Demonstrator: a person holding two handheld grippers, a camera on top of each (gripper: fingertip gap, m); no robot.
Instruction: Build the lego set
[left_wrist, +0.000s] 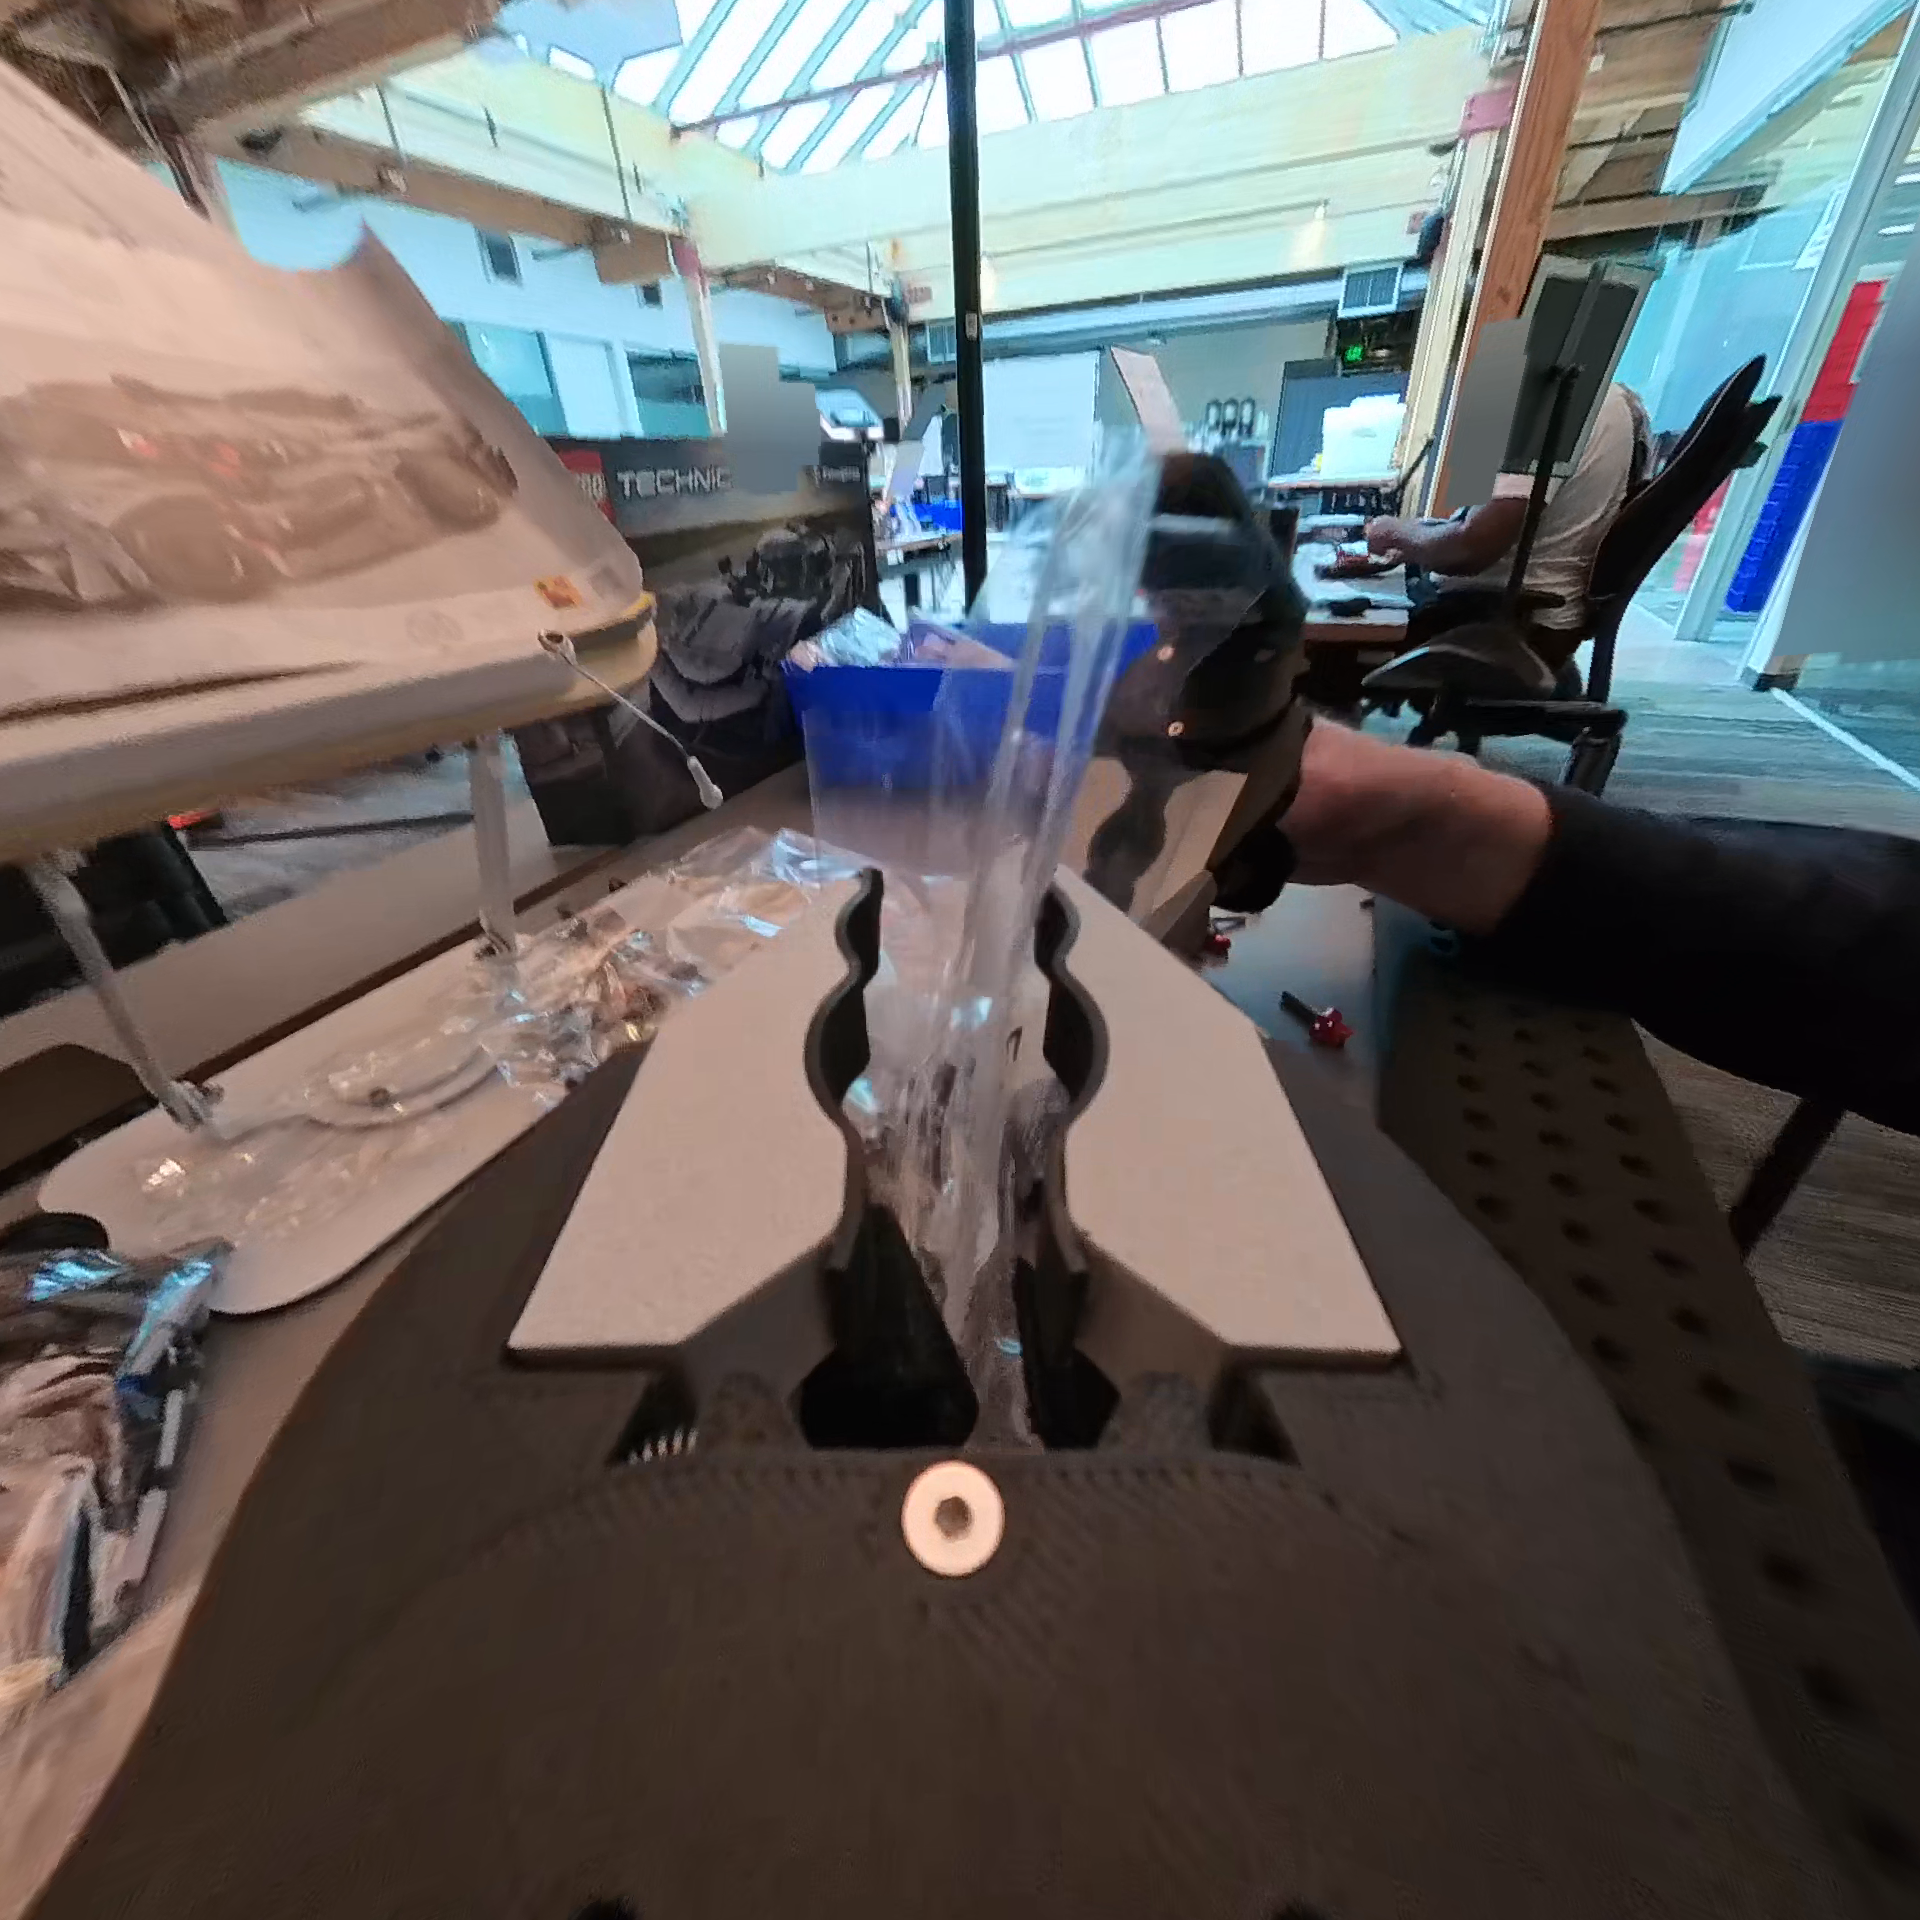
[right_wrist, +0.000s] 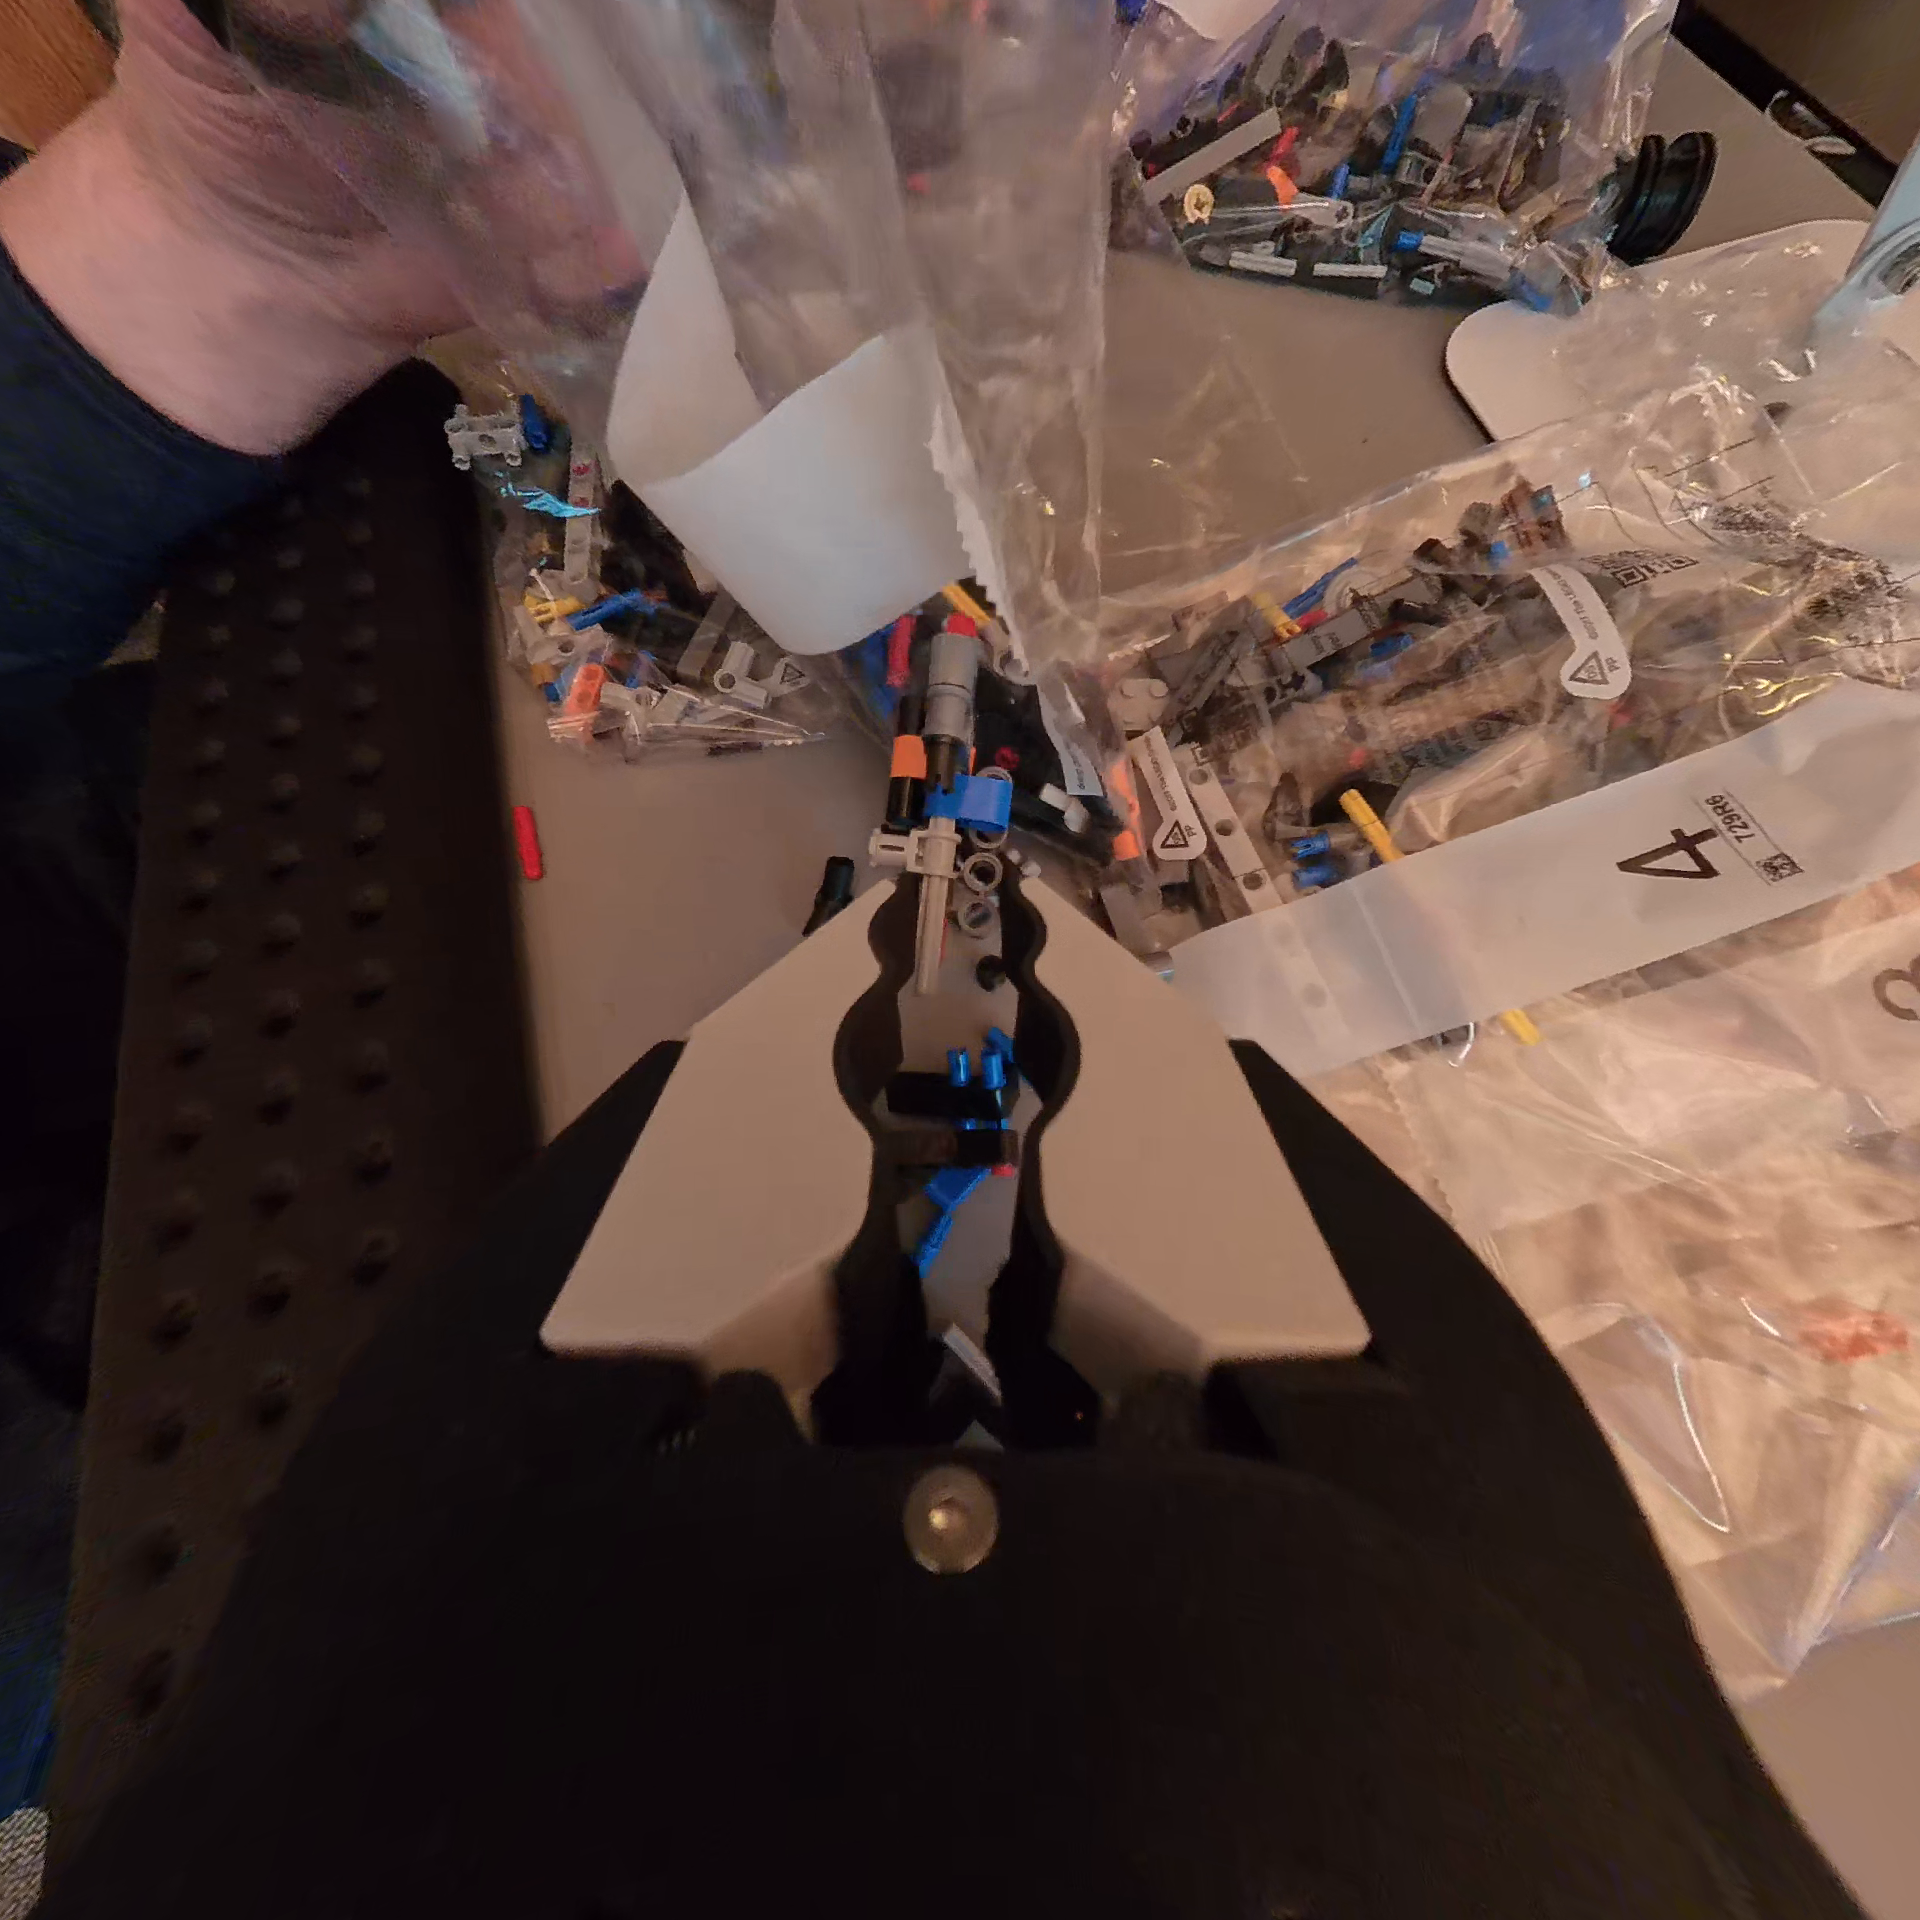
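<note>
Gripping a clear crinkled plastic bag, my left claw has its grey fingers narrowed on the film, which rises from between them and stretches toward the far claw. Through that bag I see only glare, so I cannot tell what it contains. To the left, more clear bags lie on a white cardboard sheet on the counter, under a tilted instruction booklet. Farther back stand a blue plastic bin and the dark set box.

My right claw points down at the counter, its fingers slightly apart and closed on nothing; loose blue and black pins show in the gap beneath. Just past the tips lies a small grey, blue and orange assembly. To the right lies a numbered clear bag of grey and blue parts, and a smaller bag of mixed pieces lies to the left. A lone red pin lies apart.
</note>
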